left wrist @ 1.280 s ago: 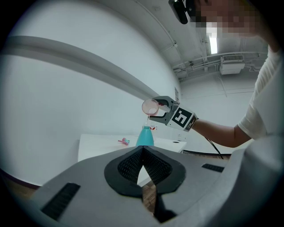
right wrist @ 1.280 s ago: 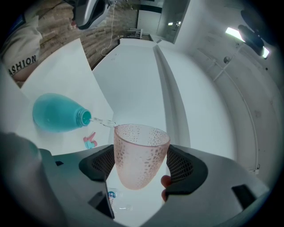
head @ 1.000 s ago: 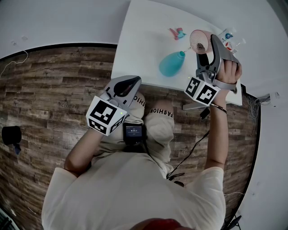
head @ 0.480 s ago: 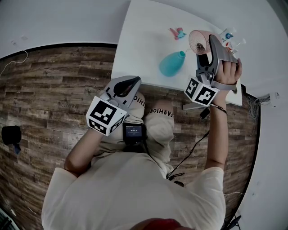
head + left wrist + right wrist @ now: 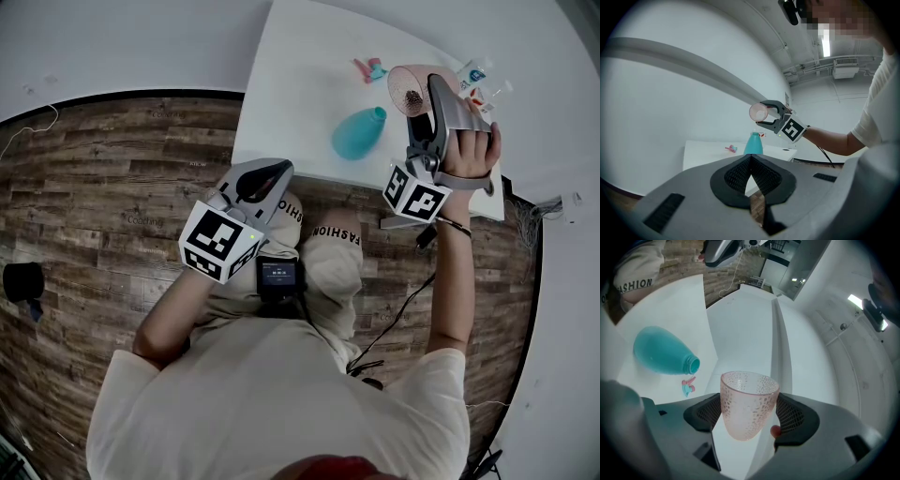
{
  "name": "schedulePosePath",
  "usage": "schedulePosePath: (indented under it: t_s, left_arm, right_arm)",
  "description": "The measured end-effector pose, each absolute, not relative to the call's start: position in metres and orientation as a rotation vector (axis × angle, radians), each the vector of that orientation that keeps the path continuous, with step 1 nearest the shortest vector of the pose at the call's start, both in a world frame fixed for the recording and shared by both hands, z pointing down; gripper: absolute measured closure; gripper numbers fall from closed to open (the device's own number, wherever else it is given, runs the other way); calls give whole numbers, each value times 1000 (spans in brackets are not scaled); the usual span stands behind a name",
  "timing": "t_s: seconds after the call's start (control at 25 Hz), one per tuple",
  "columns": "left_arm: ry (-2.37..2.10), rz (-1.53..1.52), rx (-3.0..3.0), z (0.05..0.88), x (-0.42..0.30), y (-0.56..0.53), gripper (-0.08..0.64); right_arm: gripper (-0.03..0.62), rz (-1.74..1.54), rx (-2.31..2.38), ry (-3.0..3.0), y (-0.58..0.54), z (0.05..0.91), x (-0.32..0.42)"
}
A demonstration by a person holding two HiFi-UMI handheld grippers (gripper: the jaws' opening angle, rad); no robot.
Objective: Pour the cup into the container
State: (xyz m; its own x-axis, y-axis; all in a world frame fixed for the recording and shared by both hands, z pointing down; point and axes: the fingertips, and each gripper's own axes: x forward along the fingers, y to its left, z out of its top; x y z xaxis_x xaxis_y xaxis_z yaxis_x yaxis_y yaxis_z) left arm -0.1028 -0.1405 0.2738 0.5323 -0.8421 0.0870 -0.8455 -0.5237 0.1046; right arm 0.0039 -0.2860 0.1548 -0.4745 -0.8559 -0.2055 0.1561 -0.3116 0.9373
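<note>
1. Right hand-held gripper (image 5: 750,417): both jaws pressed on the sides of the cup (image 5: 749,404), low on its body; the rim sticks out past the pads; a firm grip.
2. Cup: pink, see-through, dimpled all over; no print on it; I cannot tell whether it holds anything.
3. From the head view, the right hand-held gripper (image 5: 419,101) holds the cup (image 5: 410,86) in the air, tipped on its side with the mouth facing left; it is above and just right of the bottle's neck, not touching it.
4. Left hand-held gripper (image 5: 750,174): jaws closed together with nothing between them; in the head view it (image 5: 272,171) sits low over the person's lap, well apart from the worktop things.
5. Teal bottle (image 5: 356,134): stands upright on the white worktop (image 5: 291,94); neck open, no cap; no label readable.
6. Small pink and teal piece (image 5: 369,68): lies on the worktop beyond the bottle, apart from it.
7. Small labelled bottles (image 5: 473,75) at the worktop's far right edge; print too small to read.
8. Writing: "FASHION" in dark capitals on the person's trouser leg (image 5: 336,232); a small screen device (image 5: 277,277) on the lap, text unreadable; black-and-white square markers on both gripper cubes.
9. Wood-plank floor (image 5: 94,216) below.
</note>
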Motion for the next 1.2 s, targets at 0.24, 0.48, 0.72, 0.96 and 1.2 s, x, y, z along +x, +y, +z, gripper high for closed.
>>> schedulePosePath:
  t_s: [0.24, 0.48, 0.72, 0.96, 1.2]
  left_arm:
    - [-1460, 40, 2632, 273, -104, -140, 548]
    - [-1457, 44, 2640, 272, -102, -140, 548]
    - [-1458, 44, 2643, 270, -104, -141, 548]
    - [-1471, 31, 2672, 258, -102, -144, 548]
    - [-1489, -8, 2660, 252, -109, -141, 548]
  right_arm:
    - [222, -1858, 959, -1229, -285, 156, 3]
    - [222, -1746, 996, -1393, -288, 159, 8]
    - [222, -1460, 1106, -1733, -294, 150, 21]
    - [222, -1244, 1158, -1973, -292, 144, 36]
    - [222, -989, 1198, -2224, -287, 144, 49]
